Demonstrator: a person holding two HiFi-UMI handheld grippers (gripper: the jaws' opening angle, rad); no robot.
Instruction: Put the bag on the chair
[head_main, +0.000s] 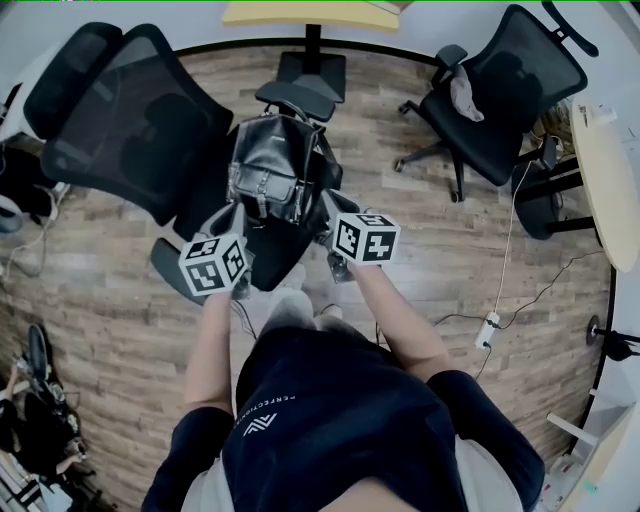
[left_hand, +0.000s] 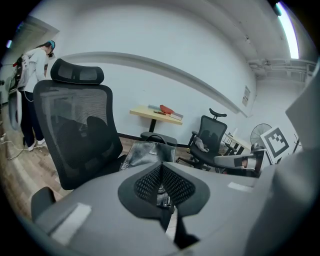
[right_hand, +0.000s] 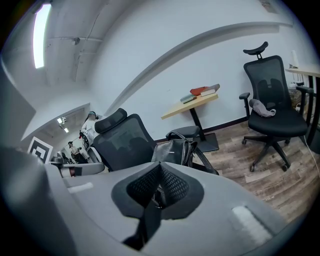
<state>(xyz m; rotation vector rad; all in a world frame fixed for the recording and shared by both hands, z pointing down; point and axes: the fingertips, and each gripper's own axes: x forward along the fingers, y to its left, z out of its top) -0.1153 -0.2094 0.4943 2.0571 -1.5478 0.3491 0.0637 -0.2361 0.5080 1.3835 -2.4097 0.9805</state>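
The widest thing in my head view is the wood-plank floor (head_main: 480, 260), and it is my first worry. The big black mesh-backed office chair (head_main: 120, 110) at the upper left of the frame stands on it, I judge on castors. A push from the load could roll it away or swivel it out from under the drop. Its dark seat (head_main: 272, 262) runs toward the centre of the frame, with a black armrest (head_main: 168, 262) at its lower left.

The black leather bag (head_main: 268, 165) with the buckled front pocket stands upright at the centre of the frame, over that seat and just beyond both tools. I cannot tell whether its base bears on the seat or hangs just above it. If it sits near the front edge, I expect it to tip toward me and slide to the floor once let go, since it looks tall and soft.

The left gripper (head_main: 236, 215) and right gripper (head_main: 327, 218) flank the near side of the bag. In the left gripper view the fingers (left_hand: 145, 182) are closed to almost nothing, nipping a thin dark strap (left_hand: 175, 231) of the bag. In the right gripper view the fingers (right_hand: 175, 186) pinch a second strap (right_hand: 145, 222) the same way. Such narrow holds could slip, and freeing one side first would let the bag swing. A loose strap might also catch on the armrest.
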